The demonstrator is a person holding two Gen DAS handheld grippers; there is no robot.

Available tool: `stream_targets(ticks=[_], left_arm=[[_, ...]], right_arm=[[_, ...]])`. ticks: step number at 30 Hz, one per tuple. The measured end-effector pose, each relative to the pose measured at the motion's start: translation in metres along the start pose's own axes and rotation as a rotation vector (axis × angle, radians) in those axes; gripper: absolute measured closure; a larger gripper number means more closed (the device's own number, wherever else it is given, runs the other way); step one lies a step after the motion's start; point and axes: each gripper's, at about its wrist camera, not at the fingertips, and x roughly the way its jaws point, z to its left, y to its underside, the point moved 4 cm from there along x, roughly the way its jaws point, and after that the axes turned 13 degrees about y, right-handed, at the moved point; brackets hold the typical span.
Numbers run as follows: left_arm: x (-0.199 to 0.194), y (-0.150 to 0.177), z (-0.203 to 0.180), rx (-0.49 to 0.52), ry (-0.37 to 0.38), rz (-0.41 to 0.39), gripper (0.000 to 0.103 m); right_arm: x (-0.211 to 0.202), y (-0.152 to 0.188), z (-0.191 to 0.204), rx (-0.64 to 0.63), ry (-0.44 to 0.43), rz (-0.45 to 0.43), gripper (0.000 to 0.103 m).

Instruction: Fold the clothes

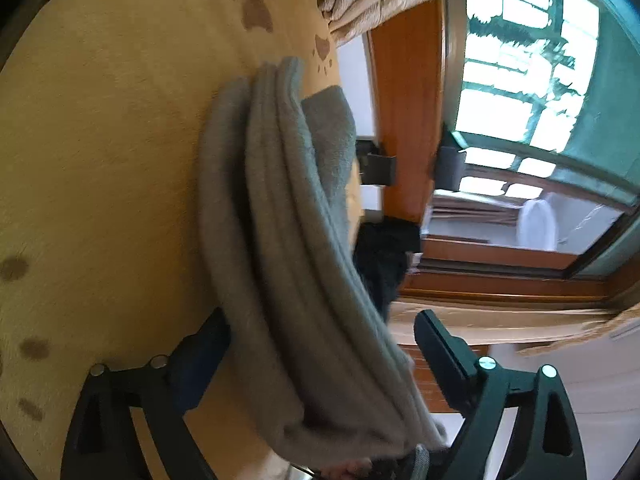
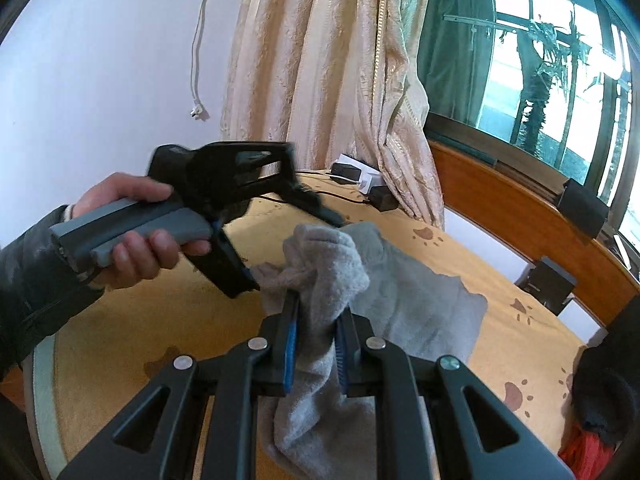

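A grey fleecy garment (image 2: pixel 420 300) is bunched up over a yellow bed cover (image 2: pixel 160 320) printed with brown paw marks. My right gripper (image 2: pixel 316 320) is shut on a gathered fold of it and holds that fold raised off the bed. A hand (image 2: pixel 132 236) in a dark sleeve holds my left gripper (image 2: pixel 290 256) at the garment's far left edge. In the left wrist view the grey garment (image 1: pixel 288 240) hangs in several stacked layers between the wide-open jaws of my left gripper (image 1: pixel 320 344). One pad is at the cloth's edge and the other stands apart from it.
A beige curtain (image 2: pixel 332 60) hangs behind the bed beside a large window. A wooden bed frame (image 2: pixel 500 200) runs along the right. Chargers and a cable (image 2: pixel 360 180) lie at the far end of the bed. A black garment (image 2: pixel 604 400) and something red (image 2: pixel 584 452) lie at the right.
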Motion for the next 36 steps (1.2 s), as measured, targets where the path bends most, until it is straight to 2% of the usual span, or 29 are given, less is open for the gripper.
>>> stream_targets(ticks=[5,8,10,11,12,13,14,15,16,18,20,22,24,25,26,28,32,36], left_arm=[[0.019,-0.013,-0.004,0.037,-0.167,0.011,0.007],[0.023,-0.015,-0.006,0.073,-0.193,-0.005,0.007],[0.02,-0.013,-0.007,0.095,-0.176,-0.023,0.007],[0.019,-0.011,-0.007,0.108,-0.17,-0.022,0.008],[0.018,-0.01,-0.007,0.121,-0.17,-0.021,0.013],[0.017,-0.012,-0.005,0.129,-0.185,-0.022,0.018],[0.015,-0.012,-0.003,0.133,-0.203,-0.022,0.027],[0.013,-0.013,0.0,0.136,-0.22,-0.022,0.039],[0.01,-0.014,0.003,0.133,-0.229,-0.022,0.046],[0.006,-0.019,0.012,0.122,-0.236,-0.016,0.072],[0.002,-0.02,0.019,0.126,-0.217,0.002,0.076],[0.001,-0.019,0.019,0.148,-0.215,0.014,0.076],[0.002,-0.017,0.018,0.169,-0.226,0.019,0.076],[0.002,-0.017,0.018,0.171,-0.217,0.021,0.076],[0.002,-0.017,0.018,0.174,-0.206,0.023,0.076],[0.0,-0.015,0.018,0.183,-0.171,0.028,0.076],[0.0,-0.013,0.018,0.207,-0.142,0.018,0.076],[-0.008,-0.012,0.02,0.213,-0.11,0.006,0.076]], right_arm=[[-0.003,0.002,0.001,-0.003,-0.012,-0.006,0.086],[-0.003,0.005,0.011,-0.032,-0.035,-0.008,0.085],[-0.003,0.008,0.017,-0.039,-0.084,-0.001,0.082],[-0.003,0.009,0.019,-0.041,-0.112,0.003,0.075],[-0.004,0.011,0.018,-0.032,-0.133,0.0,0.07],[-0.008,0.011,0.015,-0.009,-0.145,-0.014,0.053],[-0.013,0.011,0.008,0.024,-0.152,-0.033,0.029],[-0.018,0.01,-0.002,0.068,-0.152,-0.057,0.019],[-0.024,0.009,-0.012,0.113,-0.152,-0.082,0.012],[-0.031,0.009,-0.039,0.214,-0.142,-0.102,0.012],[-0.022,0.014,-0.077,0.347,-0.113,-0.058,0.012],[-0.009,0.023,-0.107,0.459,-0.099,-0.005,0.012],[0.012,0.034,-0.134,0.567,-0.124,0.056,0.014],[0.023,0.039,-0.144,0.61,-0.14,0.086,0.022],[0.035,0.043,-0.153,0.646,-0.16,0.112,0.038],[0.058,0.051,-0.166,0.694,-0.164,0.174,0.058],[0.102,0.071,-0.177,0.783,-0.149,0.303,0.061],[0.121,0.092,-0.183,0.908,-0.197,0.341,0.061]])
